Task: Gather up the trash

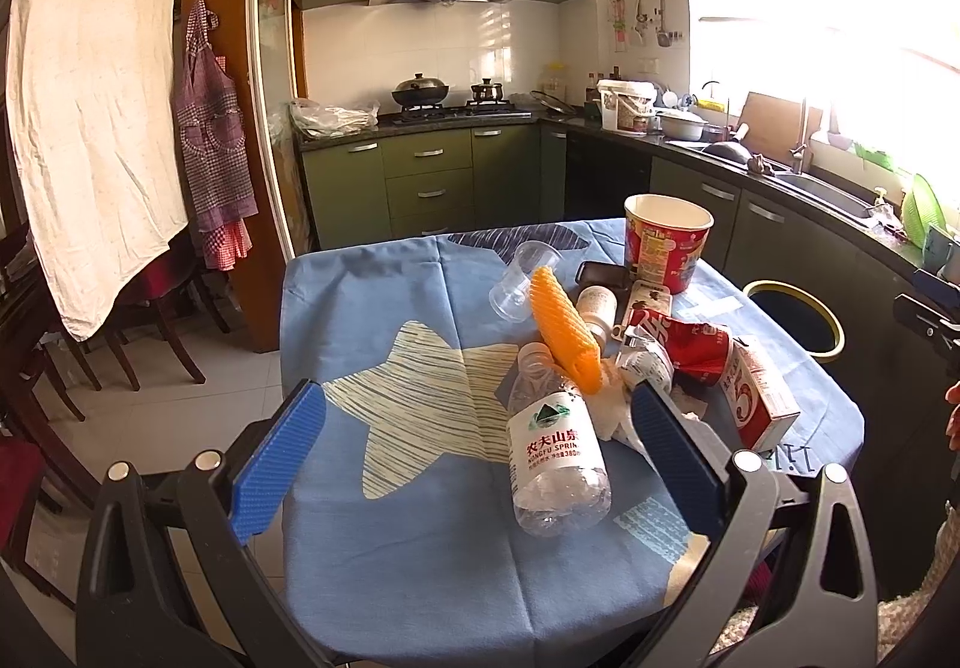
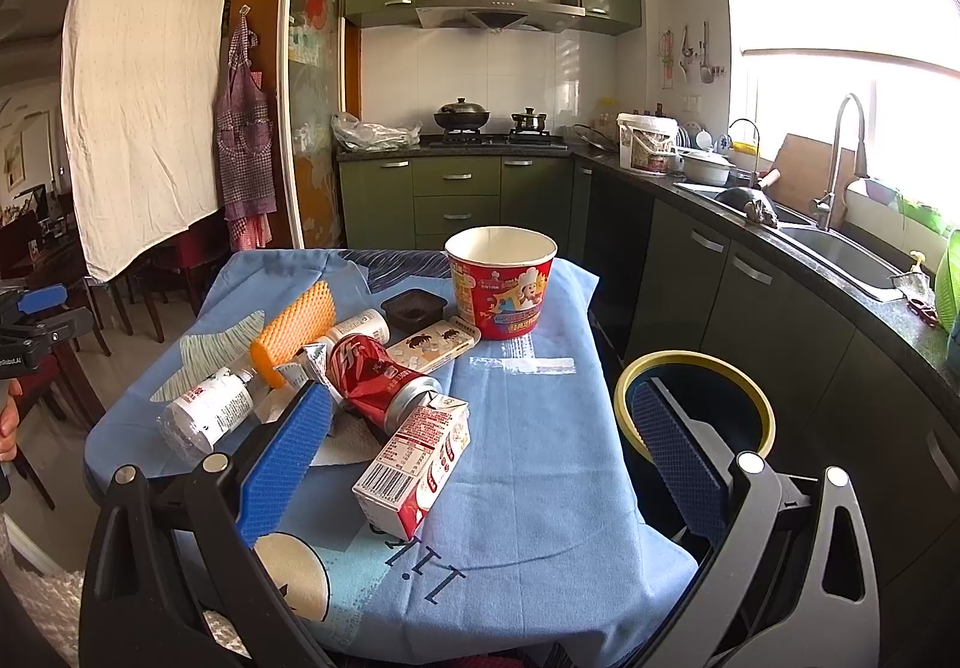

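Observation:
Trash lies on a blue tablecloth (image 1: 390, 548) (image 2: 540, 488): a clear water bottle (image 1: 555, 446) (image 2: 207, 413), an orange foam net (image 1: 564, 329) (image 2: 294, 323), a crushed red can (image 1: 696, 344) (image 2: 381, 377), a red-white carton (image 1: 759, 392) (image 2: 414, 458), a red paper bucket (image 1: 666, 242) (image 2: 501, 281), and a clear cup (image 1: 522, 281). My left gripper (image 1: 480, 428) is open, its jaws either side of the bottle. My right gripper (image 2: 480, 428) is open above the carton. A yellow-rimmed bin (image 2: 696, 404) (image 1: 795, 317) stands right of the table.
A small white bottle (image 2: 360, 329), a dark tray (image 2: 414, 308), a flat snack wrapper (image 2: 435, 344) and white tissue (image 1: 612, 410) also lie in the pile. Green cabinets, stove and sink counter (image 2: 840, 248) run behind and to the right. Chairs (image 1: 150, 320) stand left.

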The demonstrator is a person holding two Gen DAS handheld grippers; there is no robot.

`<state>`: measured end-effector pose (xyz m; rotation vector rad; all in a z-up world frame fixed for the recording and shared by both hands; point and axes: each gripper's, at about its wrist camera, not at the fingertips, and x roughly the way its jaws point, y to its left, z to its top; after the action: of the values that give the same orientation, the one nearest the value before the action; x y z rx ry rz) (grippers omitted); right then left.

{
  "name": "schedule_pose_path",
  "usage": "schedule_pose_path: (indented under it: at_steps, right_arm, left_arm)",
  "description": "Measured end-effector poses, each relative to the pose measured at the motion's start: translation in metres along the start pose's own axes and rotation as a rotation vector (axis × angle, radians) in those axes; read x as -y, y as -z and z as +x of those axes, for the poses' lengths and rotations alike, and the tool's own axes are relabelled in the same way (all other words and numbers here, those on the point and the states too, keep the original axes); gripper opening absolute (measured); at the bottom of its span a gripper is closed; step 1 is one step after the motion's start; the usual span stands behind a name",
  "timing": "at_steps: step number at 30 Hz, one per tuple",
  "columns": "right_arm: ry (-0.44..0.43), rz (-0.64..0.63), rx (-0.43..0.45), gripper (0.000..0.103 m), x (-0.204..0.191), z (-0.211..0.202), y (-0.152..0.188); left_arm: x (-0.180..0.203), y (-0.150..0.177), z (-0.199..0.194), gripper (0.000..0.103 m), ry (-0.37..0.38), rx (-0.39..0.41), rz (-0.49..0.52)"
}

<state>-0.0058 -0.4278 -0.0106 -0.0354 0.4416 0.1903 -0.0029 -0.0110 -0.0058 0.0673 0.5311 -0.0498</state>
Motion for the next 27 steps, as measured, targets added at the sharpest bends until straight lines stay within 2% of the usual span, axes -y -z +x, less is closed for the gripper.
schedule_pose_path:
  at_steps: [27]
  right_arm:
    - [0.002, 0.005, -0.008, 0.099, 0.0017, 0.007, 0.0047]
  left_arm:
    - [0.0033, 0.0018, 0.0013, 0.097, 0.005, -0.005, 0.008]
